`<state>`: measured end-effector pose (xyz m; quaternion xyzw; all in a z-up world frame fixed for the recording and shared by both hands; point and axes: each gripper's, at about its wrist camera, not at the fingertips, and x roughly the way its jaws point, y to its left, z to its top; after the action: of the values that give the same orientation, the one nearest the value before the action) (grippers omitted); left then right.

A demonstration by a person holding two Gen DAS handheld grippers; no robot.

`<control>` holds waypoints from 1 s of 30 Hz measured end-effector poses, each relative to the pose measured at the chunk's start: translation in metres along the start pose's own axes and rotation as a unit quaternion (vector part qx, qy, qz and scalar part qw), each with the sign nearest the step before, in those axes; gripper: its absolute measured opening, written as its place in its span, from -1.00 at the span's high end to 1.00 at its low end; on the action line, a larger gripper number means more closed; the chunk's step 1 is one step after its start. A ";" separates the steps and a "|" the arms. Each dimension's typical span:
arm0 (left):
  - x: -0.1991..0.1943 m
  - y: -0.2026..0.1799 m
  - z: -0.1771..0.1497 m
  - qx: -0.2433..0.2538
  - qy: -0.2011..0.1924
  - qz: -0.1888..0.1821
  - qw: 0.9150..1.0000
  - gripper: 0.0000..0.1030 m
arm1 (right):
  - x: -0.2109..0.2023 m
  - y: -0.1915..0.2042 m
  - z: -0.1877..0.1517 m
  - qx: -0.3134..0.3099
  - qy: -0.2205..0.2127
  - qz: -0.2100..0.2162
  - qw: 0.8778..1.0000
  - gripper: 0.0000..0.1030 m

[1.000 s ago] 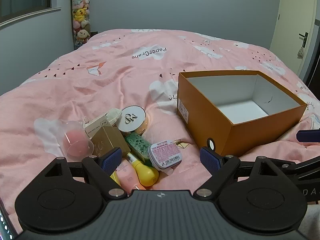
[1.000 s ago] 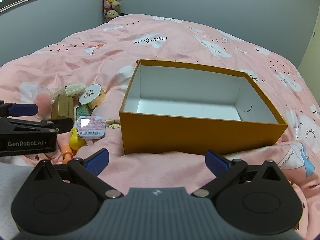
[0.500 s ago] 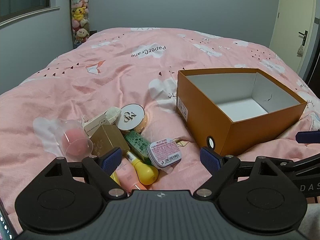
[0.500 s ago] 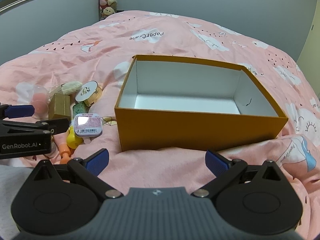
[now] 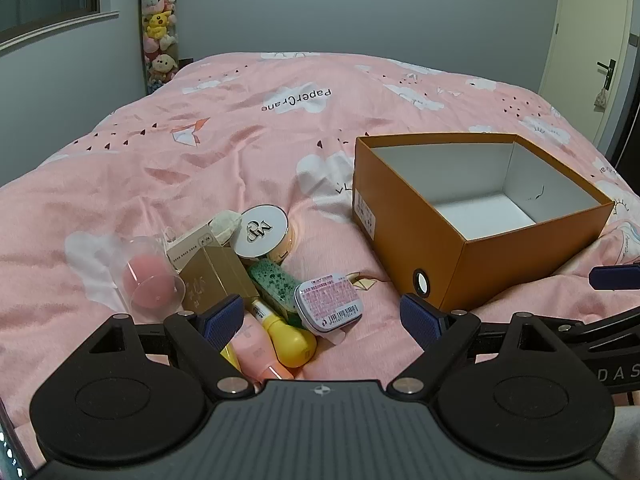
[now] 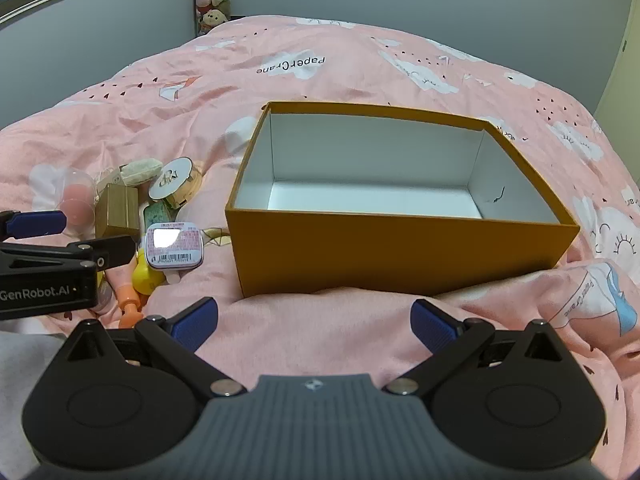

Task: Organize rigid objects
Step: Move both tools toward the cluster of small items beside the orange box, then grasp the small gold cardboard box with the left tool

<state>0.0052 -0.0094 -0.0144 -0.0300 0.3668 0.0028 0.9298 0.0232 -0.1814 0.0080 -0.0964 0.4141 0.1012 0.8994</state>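
Left gripper (image 5: 322, 318): black plastic body, ribbed grey centre panel with a small compass-style emblem, two round black discs, silver pivot screws, blue ribbed fingertip pads (image 5: 222, 316); white "GenRobot.AI" lettering on its side. Right gripper (image 6: 314, 320): same build; its side shows white letters "DAS".

yellow bottle (image 5: 290, 340) half behind tin (image 5: 329, 305), pink tube (image 5: 256, 354) partly hidden
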 end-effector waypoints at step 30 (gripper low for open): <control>-0.005 0.009 0.003 0.012 0.017 -0.106 0.994 -0.75 | 0.013 0.003 0.002 -0.016 0.025 0.047 0.998 -0.95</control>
<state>0.0037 0.0000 -0.0094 -0.0579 0.3769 -0.1005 0.9190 0.0317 -0.1763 -0.0009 -0.0941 0.4386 0.1479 0.8814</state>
